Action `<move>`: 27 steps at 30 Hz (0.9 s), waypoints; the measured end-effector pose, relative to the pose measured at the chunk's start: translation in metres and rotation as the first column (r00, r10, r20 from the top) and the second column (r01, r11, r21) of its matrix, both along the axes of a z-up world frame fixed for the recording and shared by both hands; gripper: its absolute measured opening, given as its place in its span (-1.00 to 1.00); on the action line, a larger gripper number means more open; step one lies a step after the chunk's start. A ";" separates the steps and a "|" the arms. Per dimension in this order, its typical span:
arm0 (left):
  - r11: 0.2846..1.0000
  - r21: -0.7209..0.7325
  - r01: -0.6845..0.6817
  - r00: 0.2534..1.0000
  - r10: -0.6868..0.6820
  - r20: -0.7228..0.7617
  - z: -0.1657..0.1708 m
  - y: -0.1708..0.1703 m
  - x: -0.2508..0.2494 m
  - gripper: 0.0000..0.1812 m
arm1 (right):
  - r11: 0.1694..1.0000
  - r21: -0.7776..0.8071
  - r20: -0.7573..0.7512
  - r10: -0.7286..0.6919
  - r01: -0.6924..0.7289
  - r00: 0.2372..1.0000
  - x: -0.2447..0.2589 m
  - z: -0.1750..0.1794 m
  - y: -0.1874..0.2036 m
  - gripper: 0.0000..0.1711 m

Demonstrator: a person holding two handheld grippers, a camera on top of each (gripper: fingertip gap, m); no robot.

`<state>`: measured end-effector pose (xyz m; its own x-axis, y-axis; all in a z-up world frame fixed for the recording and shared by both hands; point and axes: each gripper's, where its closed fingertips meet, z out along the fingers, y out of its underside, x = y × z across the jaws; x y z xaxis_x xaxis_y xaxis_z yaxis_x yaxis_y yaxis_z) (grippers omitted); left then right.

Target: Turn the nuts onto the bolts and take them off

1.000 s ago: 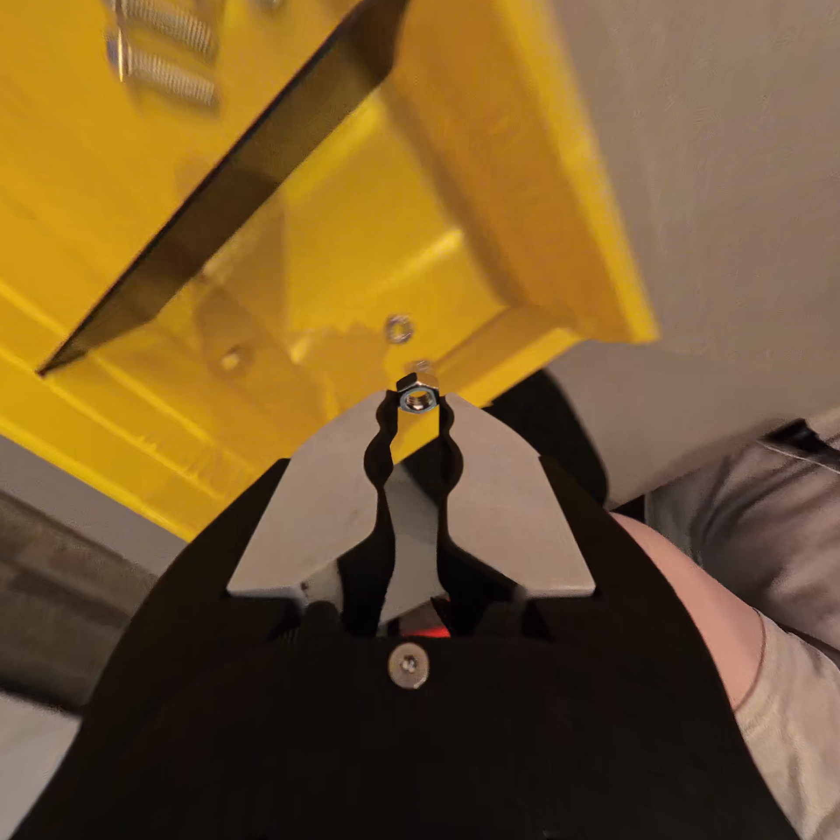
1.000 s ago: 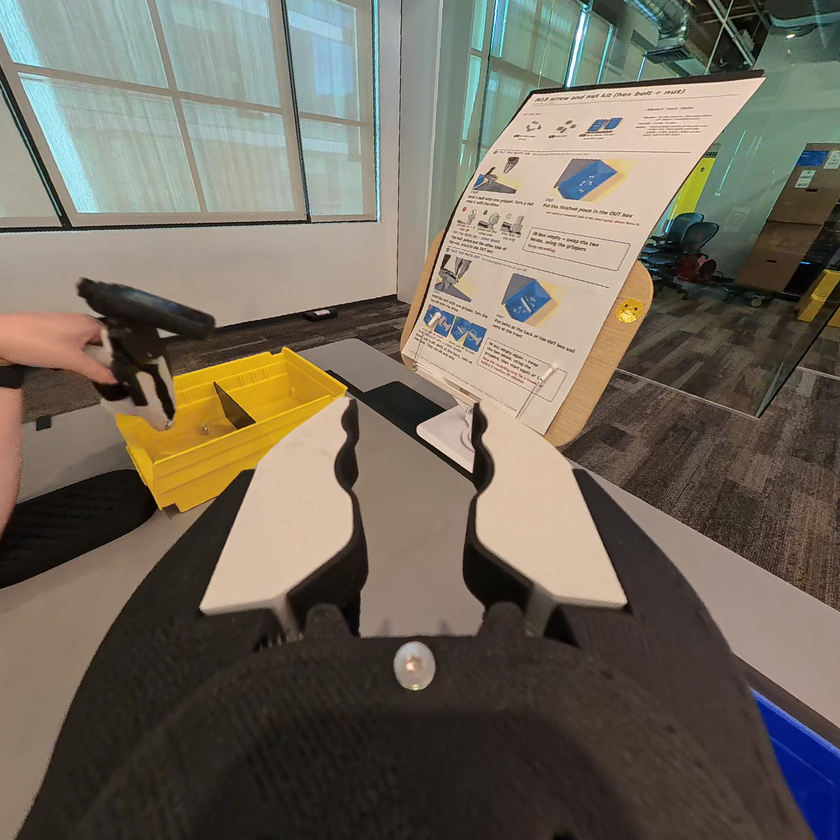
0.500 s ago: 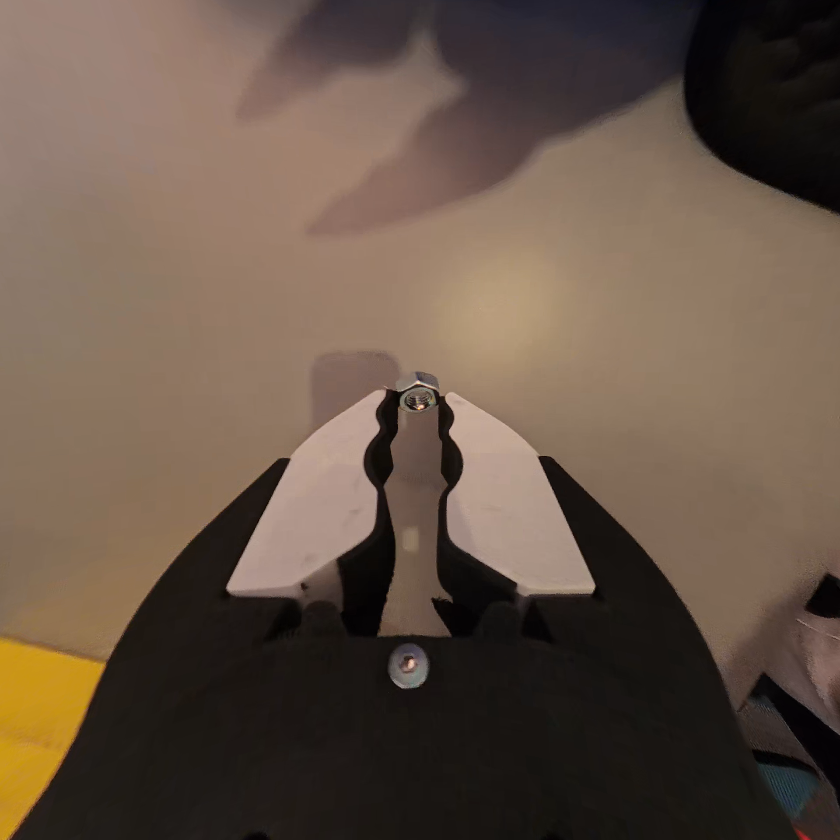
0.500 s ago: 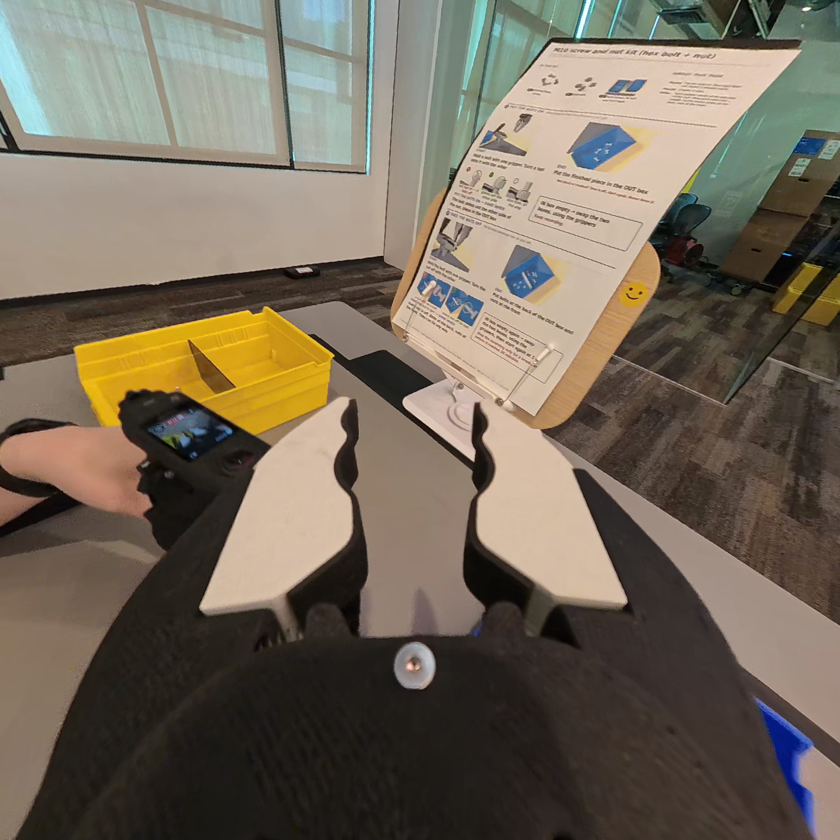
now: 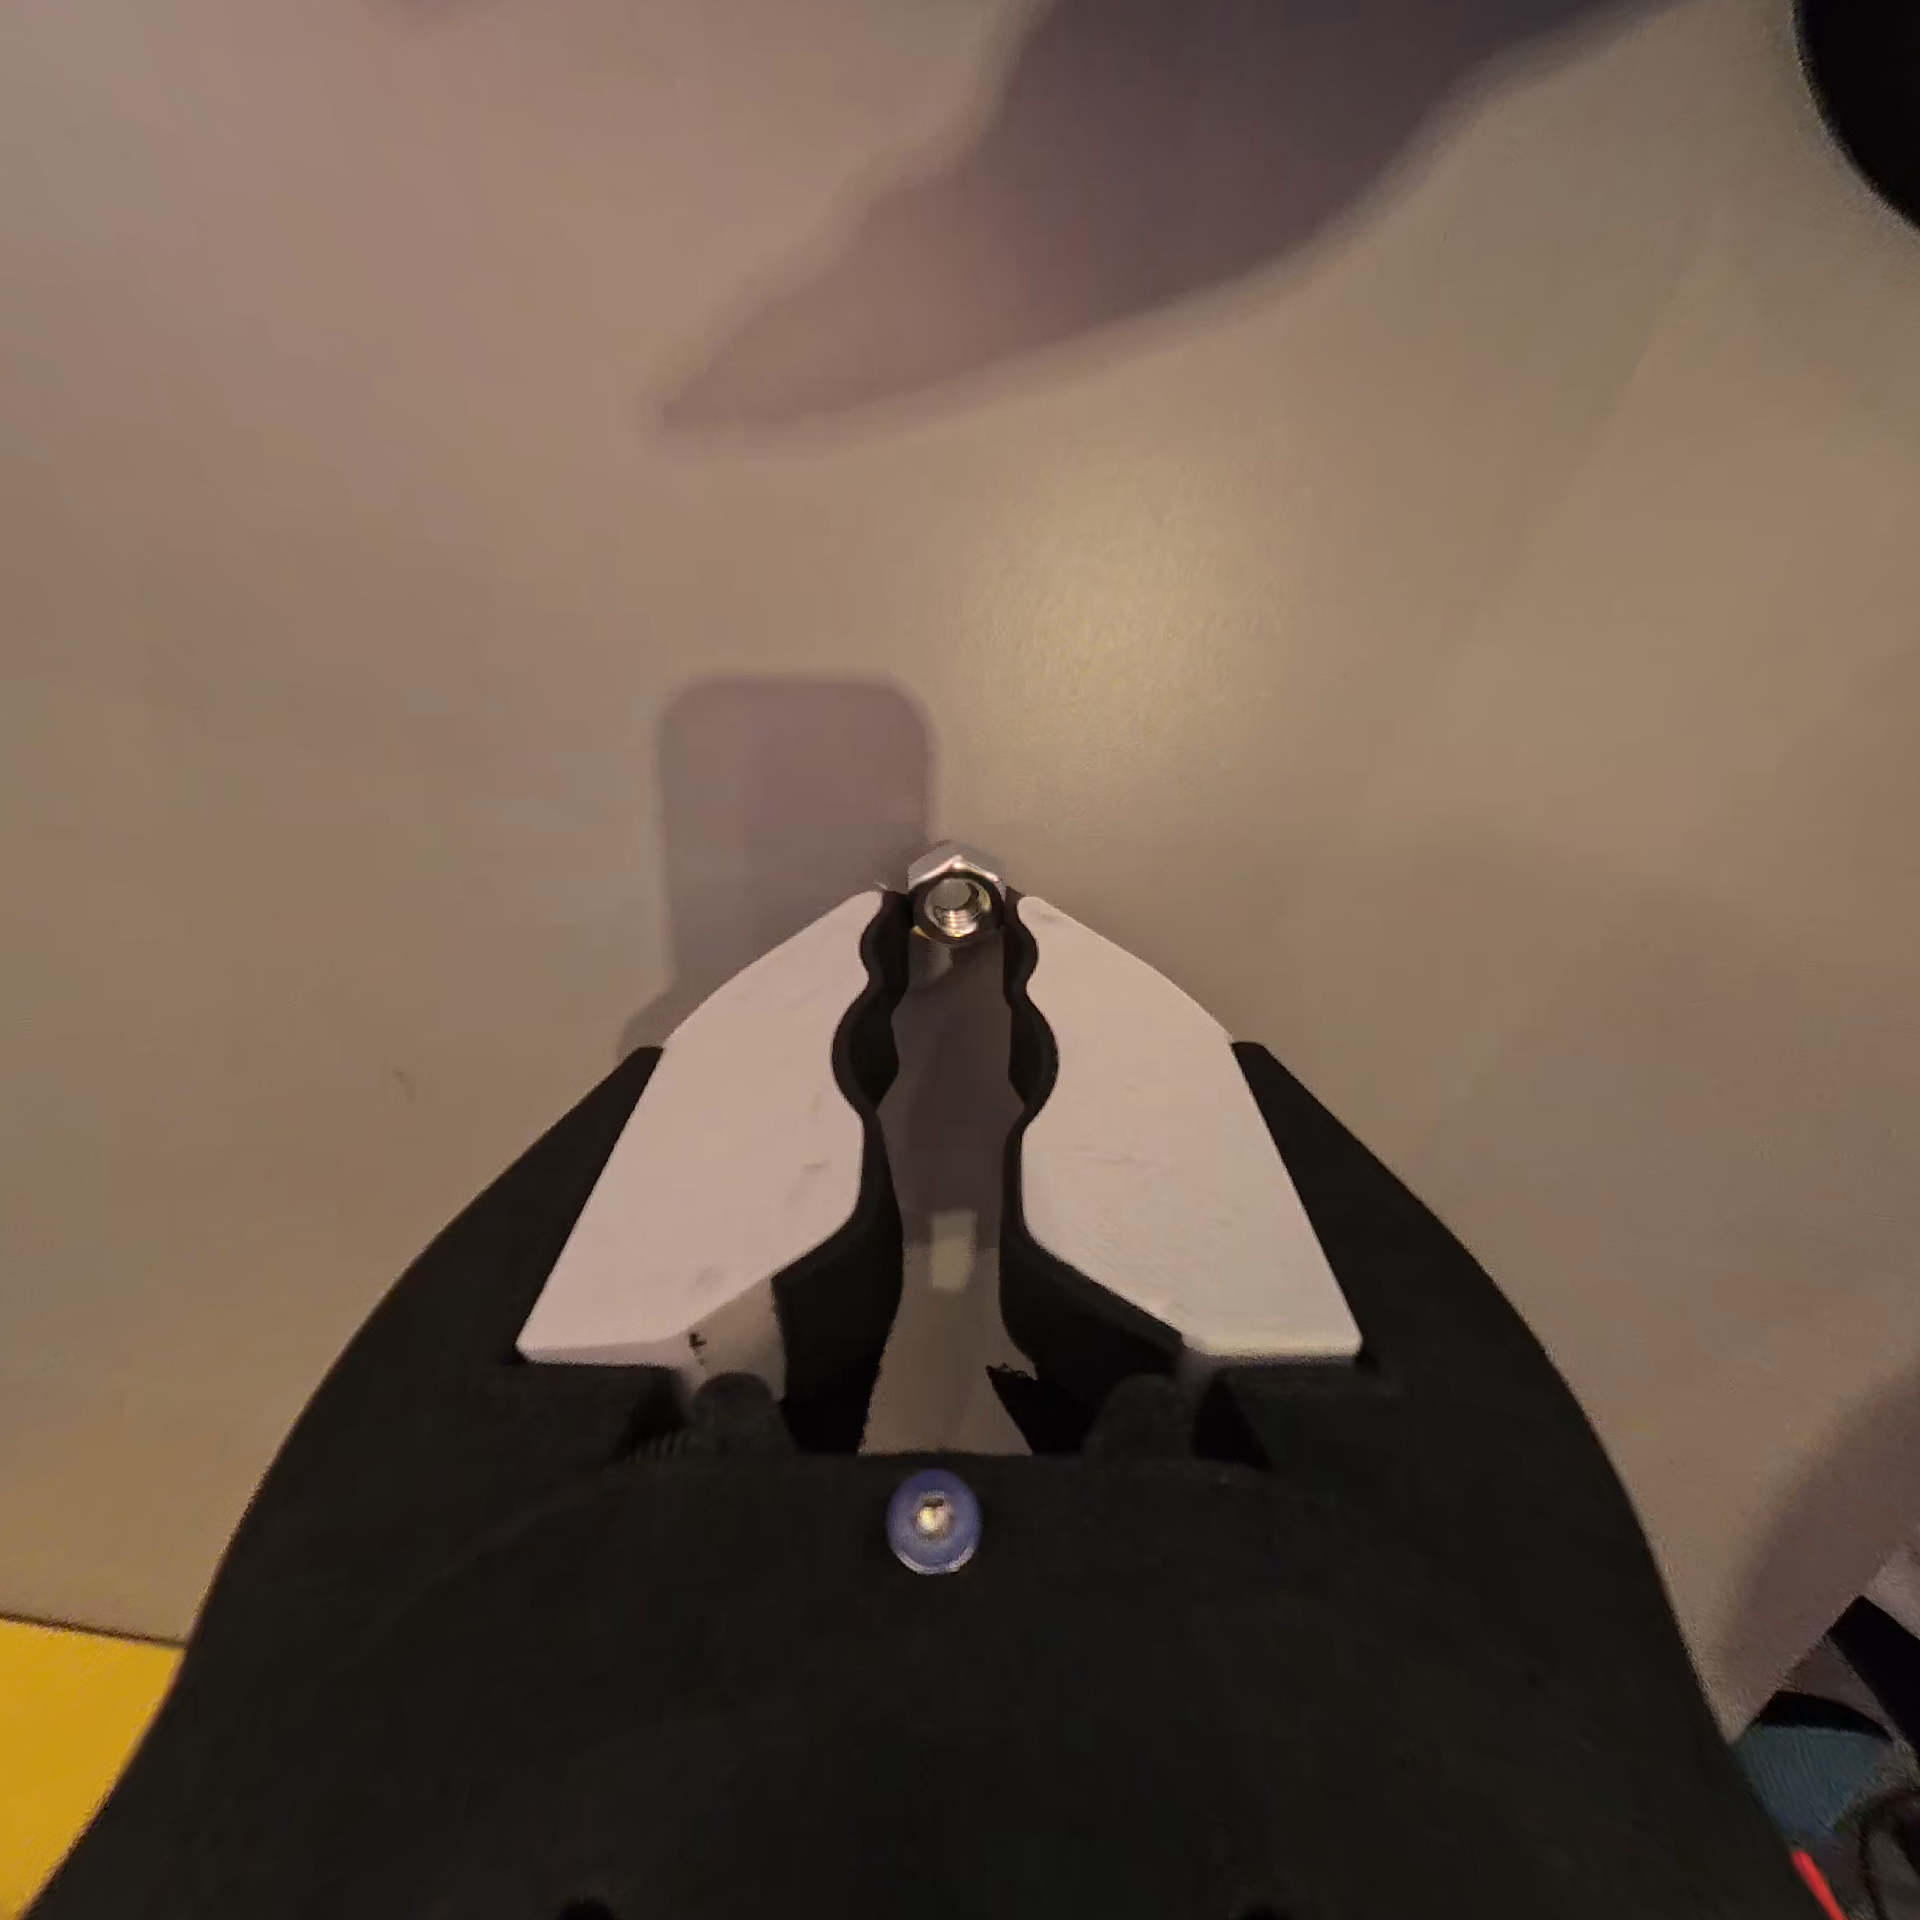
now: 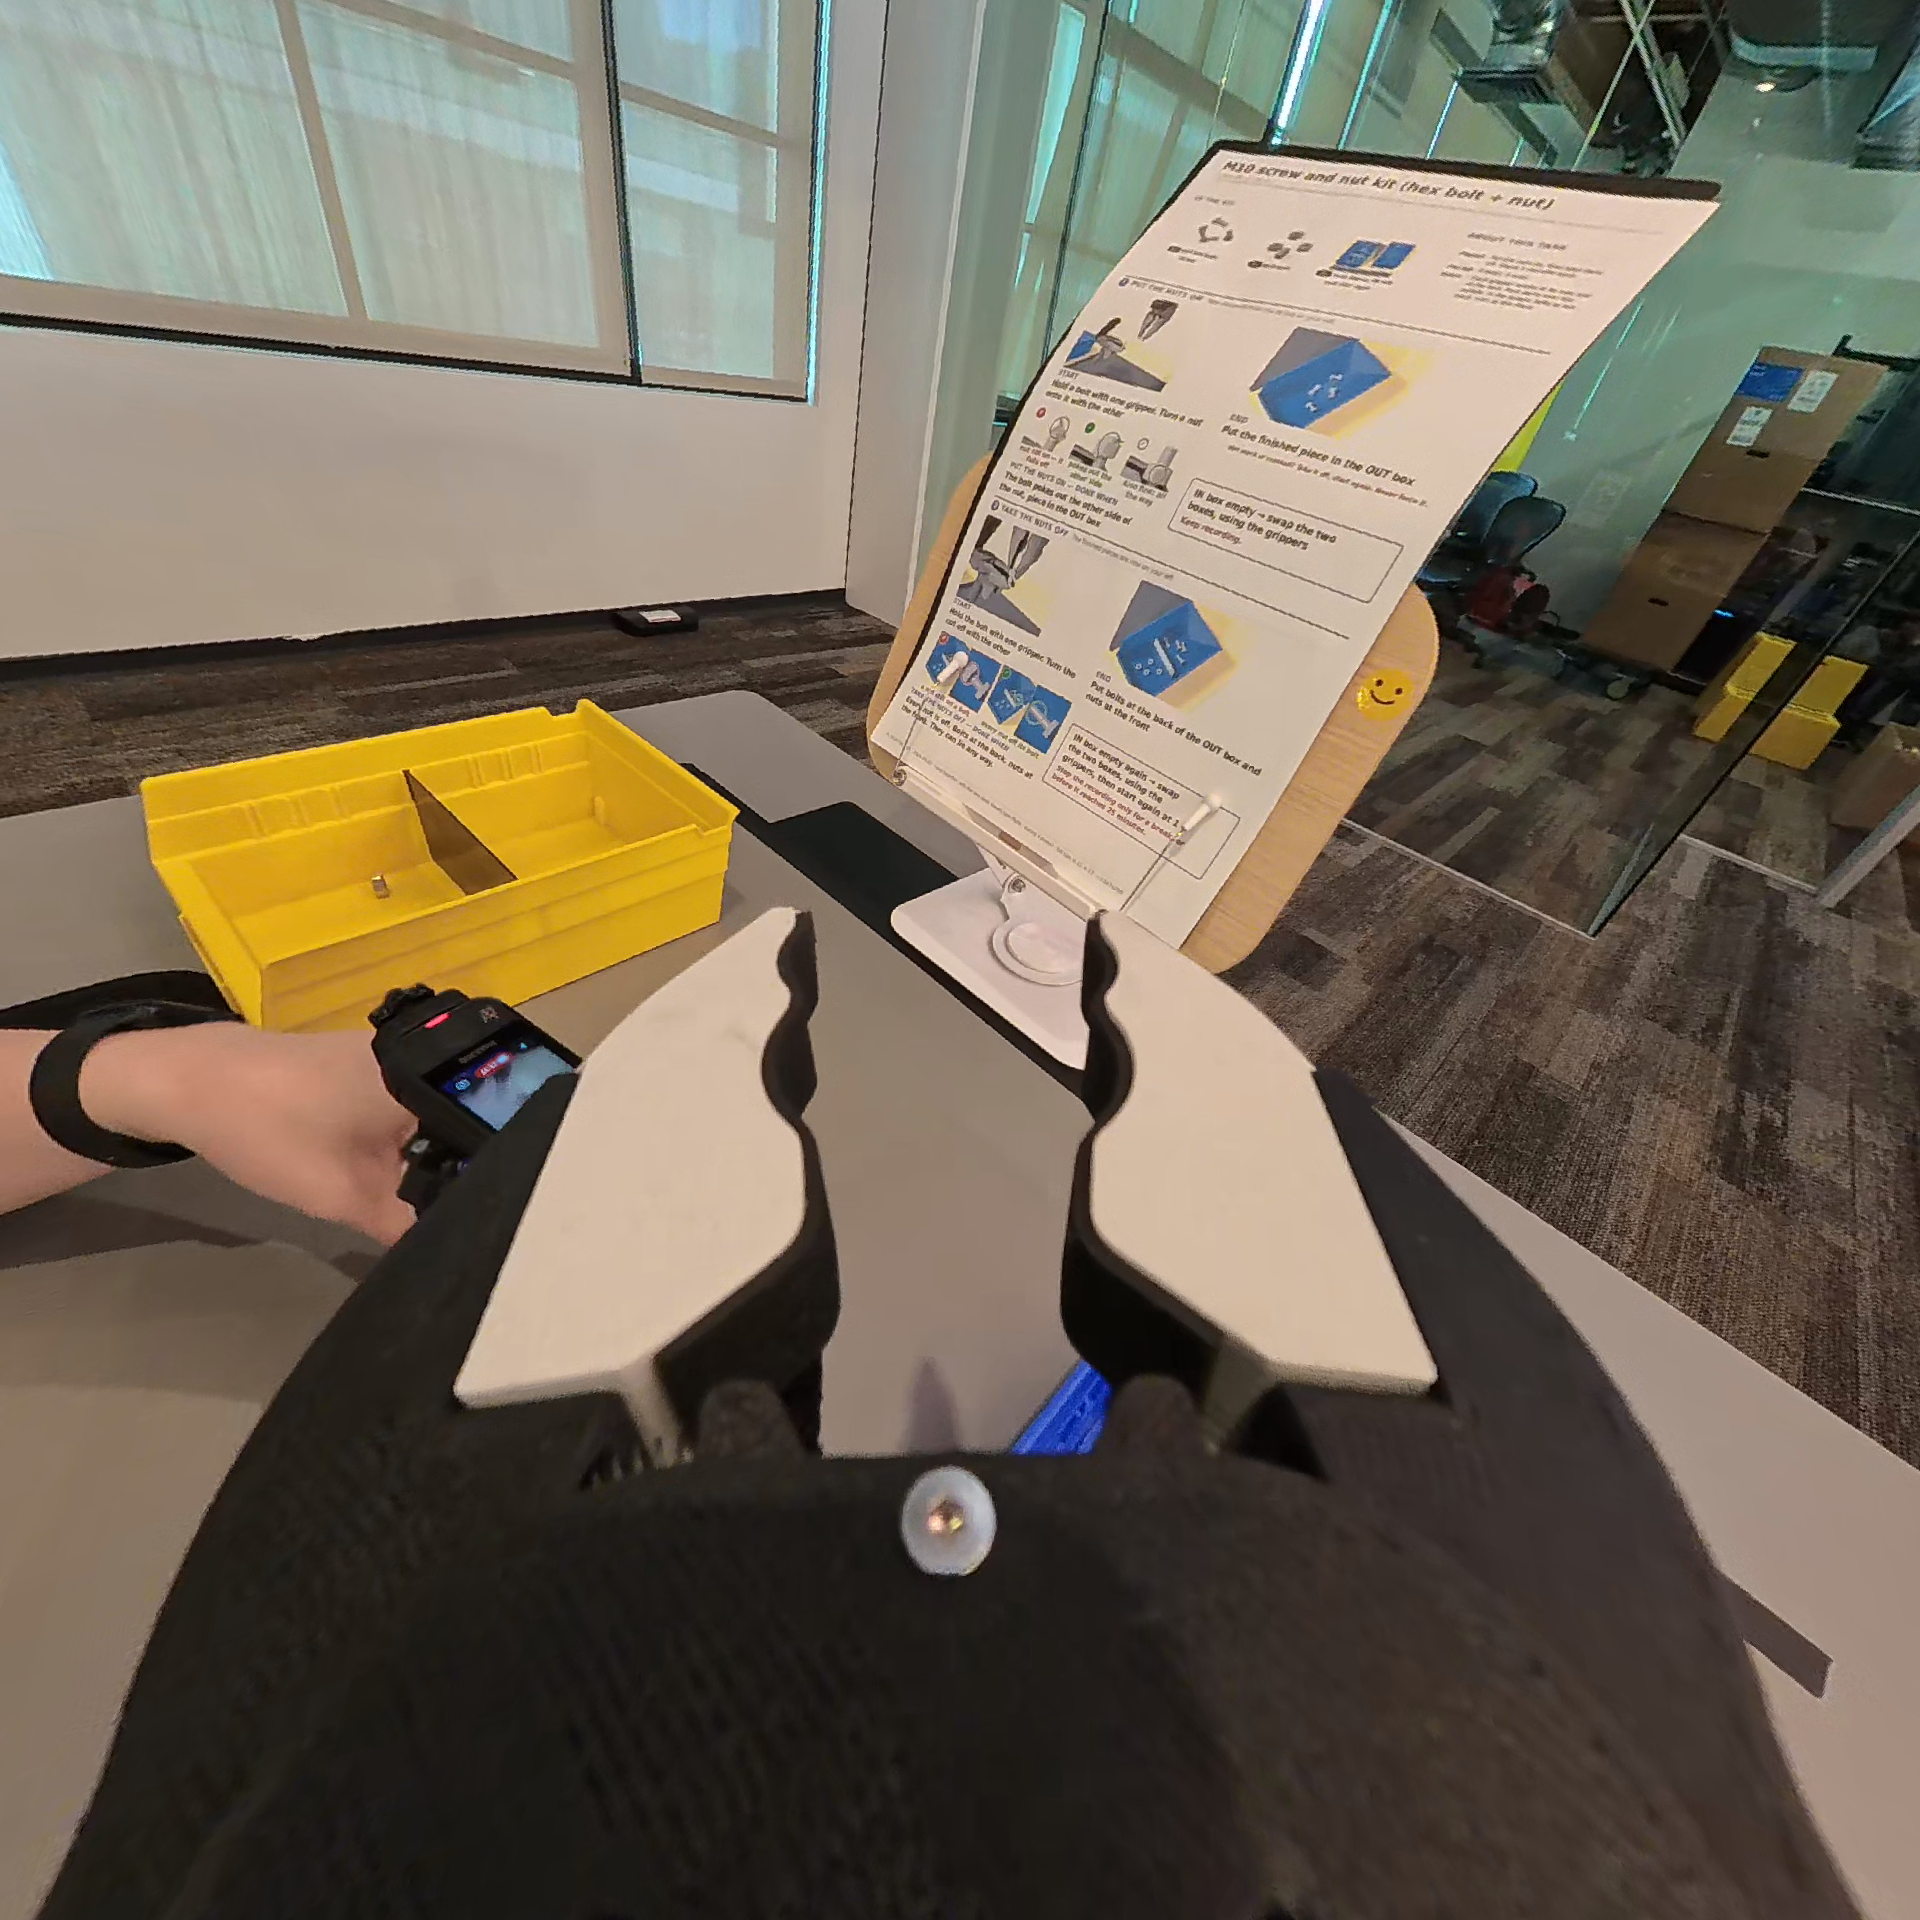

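Note:
My left gripper is shut on a small silver hex nut at its fingertips and holds it just above the bare grey table. In the right wrist view the left gripper's body shows low at the left, in a person's hand, in front of the yellow bin. My right gripper is open and empty, raised above the table and pointing at the instruction board. One small metal piece lies in the bin's near compartment. No bolt shows.
The yellow bin has a dark divider across its middle. A printed instruction sheet on a wooden stand rises at the table's far edge. A blue bin's edge shows between my right fingers. A black pad lies at the top right. Tip to tip, the grippers are about 35 cm apart.
My left gripper has carried the nut out of the yellow bin and down over the bare table near my right gripper. My right gripper stayed open and tilted slightly.

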<state>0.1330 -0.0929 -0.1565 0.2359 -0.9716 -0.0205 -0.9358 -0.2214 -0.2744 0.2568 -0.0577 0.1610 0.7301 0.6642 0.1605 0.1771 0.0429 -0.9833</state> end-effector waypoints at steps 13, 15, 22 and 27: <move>0.998 -0.018 -0.057 0.980 0.059 0.191 0.105 -0.003 -0.061 -0.79 | 1.000 -0.016 0.031 0.003 -0.003 1.000 -0.008 -0.007 0.004 -0.41; 0.996 -0.044 -0.077 0.989 0.082 0.121 0.090 -0.002 -0.066 -0.72 | 1.000 -0.019 0.038 0.005 -0.004 0.999 -0.011 -0.008 0.005 -0.41; 0.996 0.036 -0.077 0.995 0.079 -0.057 0.016 0.032 -0.054 -0.95 | 0.999 -0.033 0.090 0.008 -0.005 0.996 -0.021 -0.018 0.009 -0.41; 0.997 0.037 -0.065 0.994 0.067 -0.084 0.004 0.033 -0.051 -0.96 | 1.000 -0.025 0.103 0.011 -0.009 0.995 -0.020 -0.018 0.009 -0.40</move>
<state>0.0820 -0.0601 -0.1528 0.2954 -0.9523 -0.0766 -0.9398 -0.2752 -0.2025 0.2365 -0.0485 0.1433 0.7038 0.6759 0.2187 0.2777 0.0216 -0.9604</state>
